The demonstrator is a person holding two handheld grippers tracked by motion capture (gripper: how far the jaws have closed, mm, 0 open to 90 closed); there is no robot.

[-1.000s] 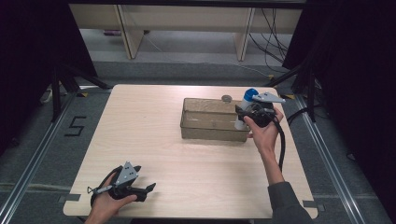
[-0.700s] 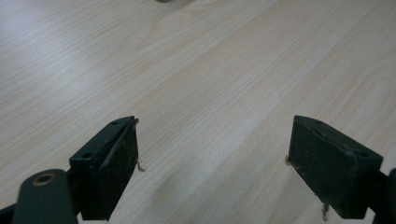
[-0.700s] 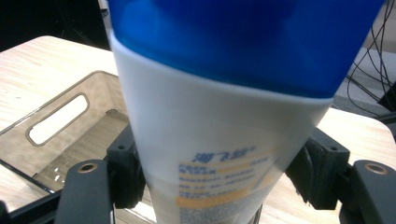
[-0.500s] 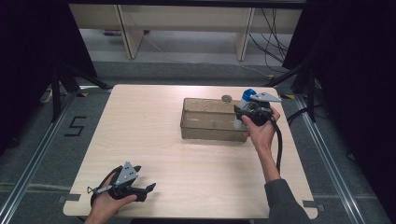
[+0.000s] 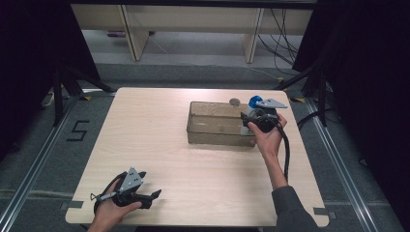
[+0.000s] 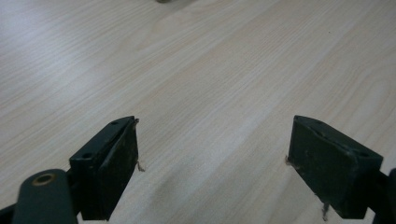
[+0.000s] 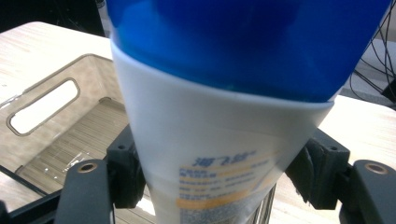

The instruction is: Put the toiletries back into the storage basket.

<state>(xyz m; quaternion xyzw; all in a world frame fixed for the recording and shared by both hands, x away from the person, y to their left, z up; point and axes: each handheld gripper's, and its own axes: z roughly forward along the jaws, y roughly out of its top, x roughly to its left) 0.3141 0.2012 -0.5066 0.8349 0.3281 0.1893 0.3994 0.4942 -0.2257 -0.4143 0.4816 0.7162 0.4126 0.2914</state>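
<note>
Right of centre, high view: bottle [image 5: 252, 109], white with blue cap, clamped between right gripper [image 5: 258, 120] jaws at right end of clear bin [image 5: 215, 126]. Likely step: drop into bin. Advise: carry over rim, lower past wall, then release. Left gripper [image 5: 152, 195] lower left, jaws apart, idle over table [image 5: 159, 145].

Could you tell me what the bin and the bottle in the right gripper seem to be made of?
The bin looks like clear, smoke-tinted rigid plastic: the table grain shows through its walls. The bottle looks like glossy white plastic with a blue cap and a printed label.
</note>
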